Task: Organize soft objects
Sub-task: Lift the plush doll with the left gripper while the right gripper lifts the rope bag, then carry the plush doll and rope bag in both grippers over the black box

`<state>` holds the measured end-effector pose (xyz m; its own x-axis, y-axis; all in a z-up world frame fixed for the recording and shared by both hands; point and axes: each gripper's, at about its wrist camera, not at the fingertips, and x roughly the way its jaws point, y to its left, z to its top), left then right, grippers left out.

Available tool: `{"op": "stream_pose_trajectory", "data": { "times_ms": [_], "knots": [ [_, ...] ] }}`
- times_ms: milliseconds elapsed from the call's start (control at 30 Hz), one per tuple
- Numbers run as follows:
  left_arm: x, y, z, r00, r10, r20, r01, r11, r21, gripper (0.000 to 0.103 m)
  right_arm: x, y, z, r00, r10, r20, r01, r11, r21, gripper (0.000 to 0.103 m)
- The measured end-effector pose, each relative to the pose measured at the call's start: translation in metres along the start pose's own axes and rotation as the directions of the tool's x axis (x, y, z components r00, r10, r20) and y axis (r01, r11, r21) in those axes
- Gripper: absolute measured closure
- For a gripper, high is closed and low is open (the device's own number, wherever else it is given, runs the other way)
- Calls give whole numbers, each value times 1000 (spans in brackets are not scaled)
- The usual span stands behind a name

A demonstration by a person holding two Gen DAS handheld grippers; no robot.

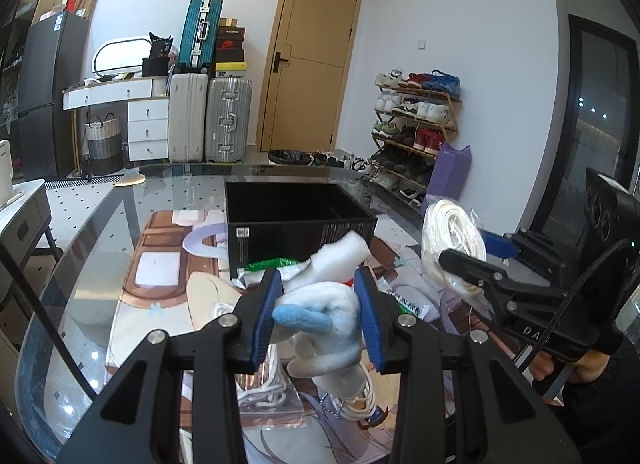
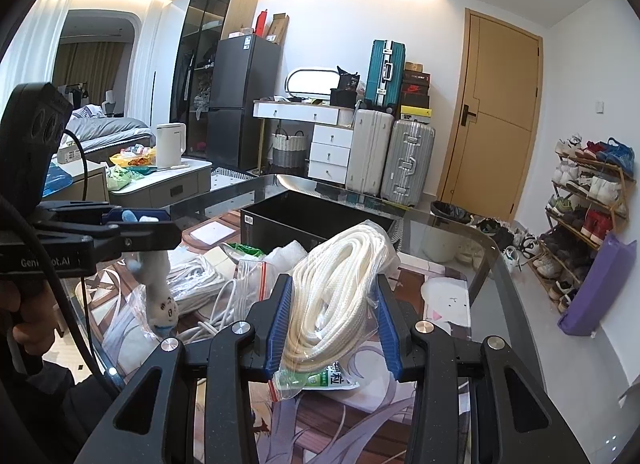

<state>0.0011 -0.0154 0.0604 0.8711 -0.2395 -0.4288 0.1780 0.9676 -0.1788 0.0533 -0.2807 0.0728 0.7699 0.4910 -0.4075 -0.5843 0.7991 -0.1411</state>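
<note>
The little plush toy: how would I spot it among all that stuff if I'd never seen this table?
Start at the open black box on the glass table. Just in front of it, above the clutter, the left gripper has its blue fingers shut on the plush toy. It is white and fuzzy with pale blue bits, unlike the bagged coil of white rope in the right gripper.

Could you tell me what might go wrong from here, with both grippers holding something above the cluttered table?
1. The left gripper pinches the plush toy at one end; its body dangles and could snag the loose cord below.
2. The right gripper holds the bagged rope through slippery plastic, so it may slide out.
3. Both loads are close together near the black box; they could collide.
</note>
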Motion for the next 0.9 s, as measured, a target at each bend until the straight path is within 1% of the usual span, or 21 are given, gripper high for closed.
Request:
{"op": "stream_pose_trajectory", "data": {
  "times_ms": [200,500,900],
  "knots": [
    [-1,3,17,999,12,30,-12,1000,2,66,5,-1,8,1000,19,8,-19,1000,5,63],
    [7,9,42,997,32,71,-32,999,-5,66,16,-8,24,999,33,21,-33,999,9,63],
    [28,19,67,994,60,96,-57,998,-26,66,36,-18,37,999,49,20,-49,998,26,63]
  ]
}}
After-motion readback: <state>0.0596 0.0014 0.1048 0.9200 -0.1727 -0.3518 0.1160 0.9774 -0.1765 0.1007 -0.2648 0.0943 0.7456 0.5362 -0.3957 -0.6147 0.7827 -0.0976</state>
